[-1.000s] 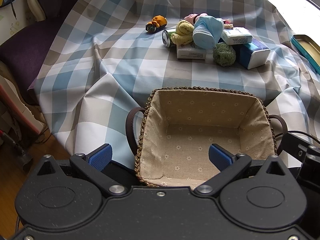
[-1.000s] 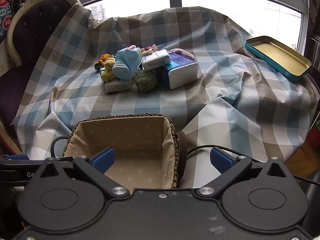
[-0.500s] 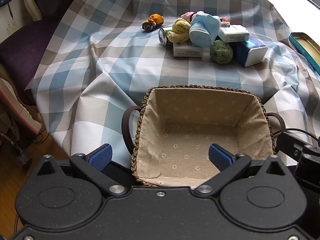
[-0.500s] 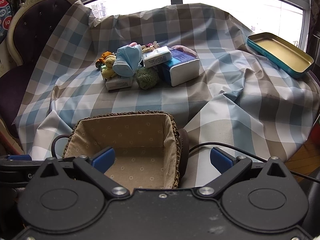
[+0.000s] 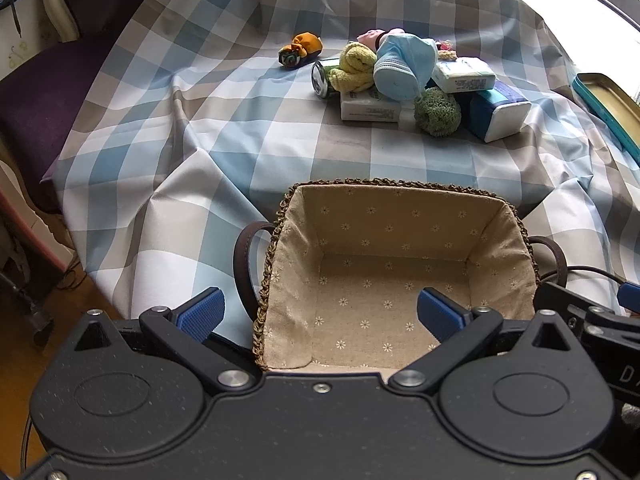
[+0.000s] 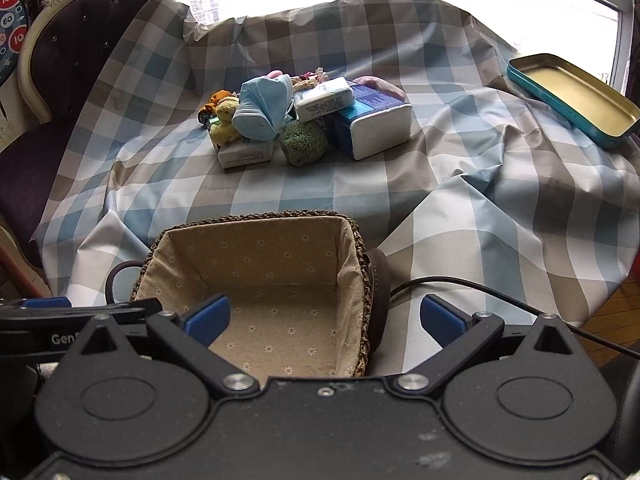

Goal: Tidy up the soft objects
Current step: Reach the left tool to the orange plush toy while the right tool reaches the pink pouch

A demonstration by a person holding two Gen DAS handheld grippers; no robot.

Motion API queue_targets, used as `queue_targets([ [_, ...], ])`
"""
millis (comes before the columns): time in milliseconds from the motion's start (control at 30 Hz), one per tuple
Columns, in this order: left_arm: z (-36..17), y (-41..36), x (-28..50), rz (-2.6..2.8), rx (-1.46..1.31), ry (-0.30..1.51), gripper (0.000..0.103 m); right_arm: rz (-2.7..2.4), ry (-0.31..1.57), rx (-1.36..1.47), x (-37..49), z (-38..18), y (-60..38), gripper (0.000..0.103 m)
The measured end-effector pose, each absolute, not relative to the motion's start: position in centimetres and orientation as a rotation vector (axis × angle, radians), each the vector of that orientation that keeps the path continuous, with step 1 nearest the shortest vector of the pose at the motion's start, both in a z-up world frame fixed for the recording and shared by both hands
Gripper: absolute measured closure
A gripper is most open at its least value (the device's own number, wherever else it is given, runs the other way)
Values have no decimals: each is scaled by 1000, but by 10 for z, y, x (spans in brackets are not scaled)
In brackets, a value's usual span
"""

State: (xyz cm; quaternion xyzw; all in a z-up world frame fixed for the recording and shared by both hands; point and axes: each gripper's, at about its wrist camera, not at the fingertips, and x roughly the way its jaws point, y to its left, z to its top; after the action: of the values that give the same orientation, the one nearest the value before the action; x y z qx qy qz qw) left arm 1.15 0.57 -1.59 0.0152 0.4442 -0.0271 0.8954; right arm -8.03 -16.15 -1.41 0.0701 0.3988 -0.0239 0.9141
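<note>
An empty cloth-lined wicker basket stands at the near edge of the checked tablecloth. Beyond it lies a pile: a blue face mask, a yellow towel roll, a green scrubby ball, tissue packs, a blue-and-white box, a can and an orange toy. My left gripper is open over the basket's left wall. My right gripper is open over its right wall. Both hold nothing.
A teal metal tin sits at the table's far right edge. A dark upholstered chair stands to the left. A black cable runs across the cloth by the basket's right handle. Open cloth lies between basket and pile.
Both views have shifted slightly; the pile and basket sit a little lower and nearer in frame. Both grippers stay open and nothing on the table has moved.
</note>
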Motion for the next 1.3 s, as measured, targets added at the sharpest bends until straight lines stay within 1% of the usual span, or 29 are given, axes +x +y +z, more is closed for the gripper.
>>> queue_targets([
  [267,-17,9,42,-66,43,922,4,-40,837,186,-49,-15,-169,2],
  [567,-3,15,83,-69,27,861,5,-87,784,147,1,-3,-183,3],
  [1100,7,14,184,-88,73,808,4,-167,673,153,136,34,-231,3],
  [1300,11,16,226,-92,80,793,4,-209,676,170,201,36,-249,3],
])
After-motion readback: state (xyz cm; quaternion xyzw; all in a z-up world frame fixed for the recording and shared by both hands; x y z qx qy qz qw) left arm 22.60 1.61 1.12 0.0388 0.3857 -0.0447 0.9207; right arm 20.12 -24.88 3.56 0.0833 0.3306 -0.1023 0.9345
